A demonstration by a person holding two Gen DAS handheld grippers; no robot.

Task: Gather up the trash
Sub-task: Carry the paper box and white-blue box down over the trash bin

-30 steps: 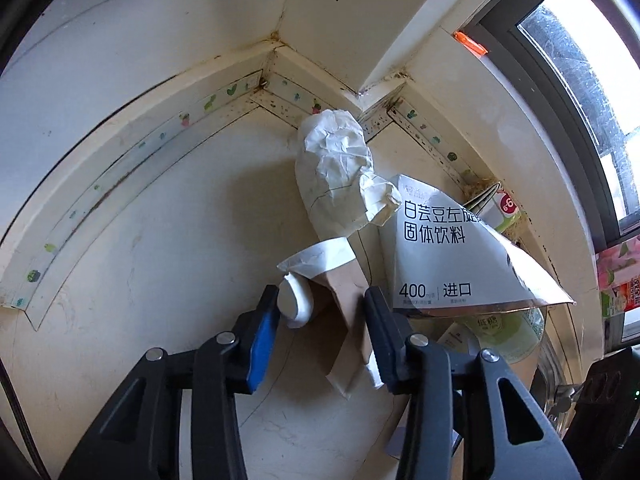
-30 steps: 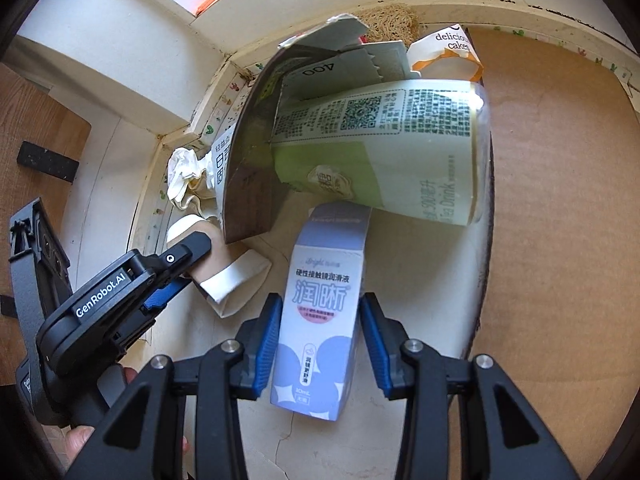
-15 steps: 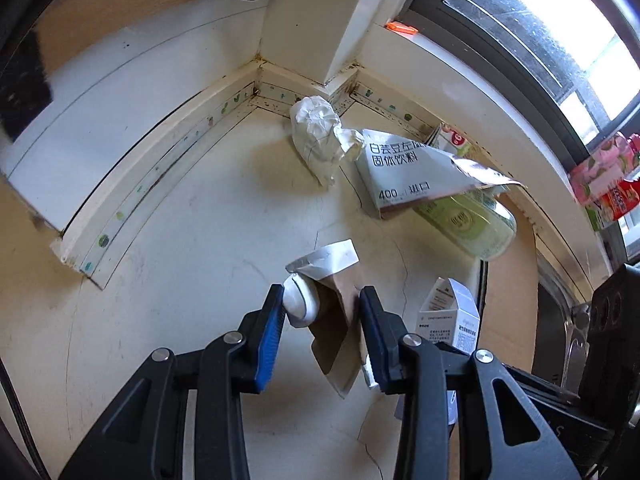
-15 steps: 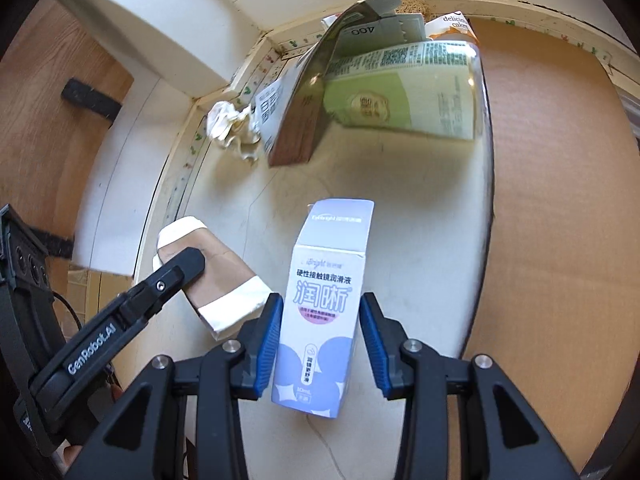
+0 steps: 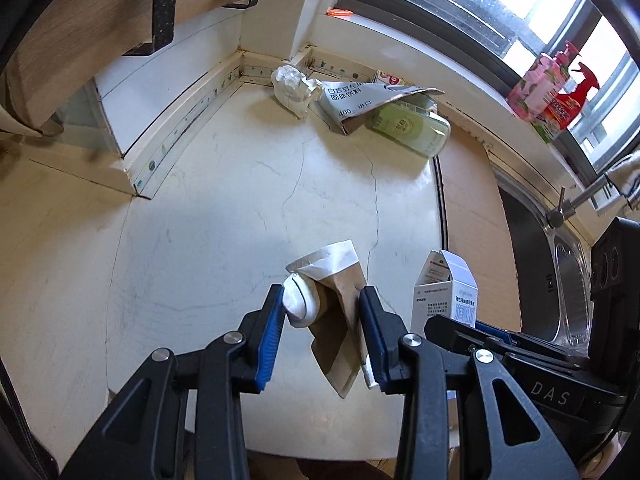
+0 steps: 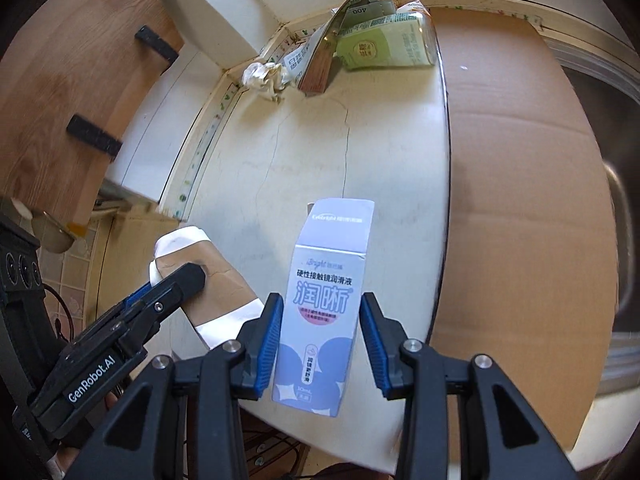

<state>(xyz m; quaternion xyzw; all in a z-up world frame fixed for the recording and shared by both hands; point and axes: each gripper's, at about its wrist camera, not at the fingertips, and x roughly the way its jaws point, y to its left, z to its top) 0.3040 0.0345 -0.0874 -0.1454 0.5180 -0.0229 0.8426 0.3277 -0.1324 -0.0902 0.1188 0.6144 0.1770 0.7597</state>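
Clamping a crushed cup [image 5: 336, 300] in my left hand-held gripper [image 5: 322, 334], my right hand-held gripper [image 6: 320, 336] grips a carton [image 6: 320, 312] above the desk [image 5: 192, 240].

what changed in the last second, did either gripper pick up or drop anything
Both grippers drew back from the corner, carrying their loads. The left gripper, jaws just closing a little, kept the crushed paper cup; the right gripper kept the small white box. Nothing dropped. The crumpled paper, torn carton and green bottle stayed in the corner.

Cream countertop [image 5: 208, 216], crumpled paper [image 5: 290, 86], cartons [image 5: 404, 126], cardboard sheet [image 6: 520, 184]
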